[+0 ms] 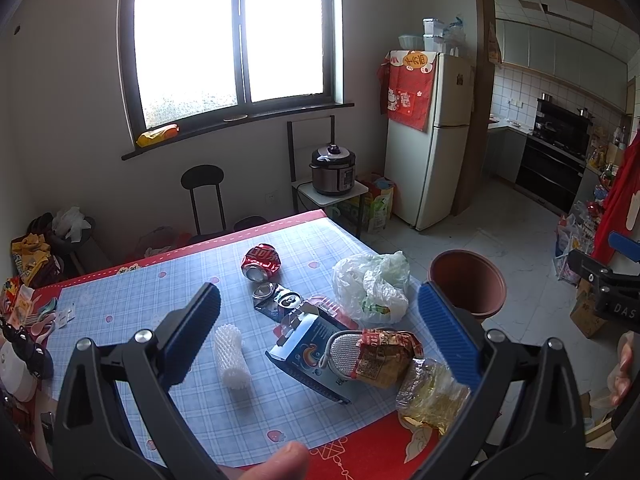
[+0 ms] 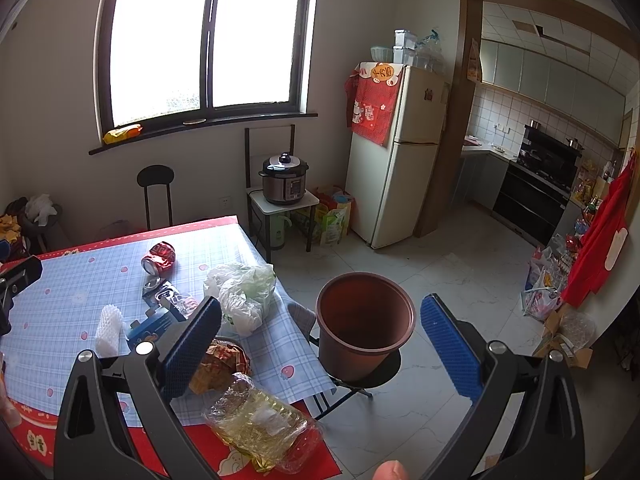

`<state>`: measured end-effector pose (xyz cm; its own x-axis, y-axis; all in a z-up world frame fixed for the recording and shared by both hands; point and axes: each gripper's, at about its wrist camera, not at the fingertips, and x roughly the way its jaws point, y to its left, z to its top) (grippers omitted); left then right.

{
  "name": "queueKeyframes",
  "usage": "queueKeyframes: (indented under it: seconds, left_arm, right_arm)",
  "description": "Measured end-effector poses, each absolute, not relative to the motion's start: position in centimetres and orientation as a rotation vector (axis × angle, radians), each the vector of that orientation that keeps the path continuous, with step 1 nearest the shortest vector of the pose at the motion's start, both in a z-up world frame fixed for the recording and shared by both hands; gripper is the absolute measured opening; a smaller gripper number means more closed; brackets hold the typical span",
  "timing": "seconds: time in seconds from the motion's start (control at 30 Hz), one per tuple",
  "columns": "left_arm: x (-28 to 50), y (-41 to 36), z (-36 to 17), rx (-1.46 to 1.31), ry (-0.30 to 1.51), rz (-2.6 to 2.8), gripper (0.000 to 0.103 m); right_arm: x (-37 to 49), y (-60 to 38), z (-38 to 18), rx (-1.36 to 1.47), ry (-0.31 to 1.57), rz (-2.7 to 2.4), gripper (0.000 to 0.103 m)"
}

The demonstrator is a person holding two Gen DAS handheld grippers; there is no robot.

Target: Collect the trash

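Observation:
Trash lies on the checked tablecloth (image 1: 120, 312): a crushed red can (image 1: 261, 267), a flattened can (image 1: 276, 300), a white foam net sleeve (image 1: 232, 358), a blue carton (image 1: 316, 354), a red-gold snack wrapper (image 1: 384, 354), a clear yellowish wrapper (image 1: 434, 394) and a white plastic bag (image 1: 370, 286). A brown bin (image 2: 365, 324) stands on a stool beside the table's right edge. My left gripper (image 1: 320, 330) hovers open above the carton and wrappers. My right gripper (image 2: 320, 336) is open too, held over the table's near corner facing the bin, nothing between its fingers.
A black chair (image 1: 202, 196) stands behind the table, under the window. A rice cooker (image 1: 333, 168) sits on a small stand, a fridge (image 1: 430, 140) right of it. Bags and boxes (image 2: 560, 312) crowd the floor at right. Small items (image 1: 24, 320) line the table's left edge.

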<state>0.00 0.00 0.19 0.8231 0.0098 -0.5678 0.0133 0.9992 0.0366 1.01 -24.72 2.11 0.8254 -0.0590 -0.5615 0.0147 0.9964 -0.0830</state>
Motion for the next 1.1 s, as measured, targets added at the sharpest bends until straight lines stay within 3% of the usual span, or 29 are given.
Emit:
queueKeyframes:
  seconds: [1.1]
  left_arm:
    - [0.03, -0.12, 0.24, 0.041, 0.602, -0.002, 0.098]
  right_arm:
    - [1.32, -24.99, 1.97, -0.071, 0.598, -0.036, 0.098]
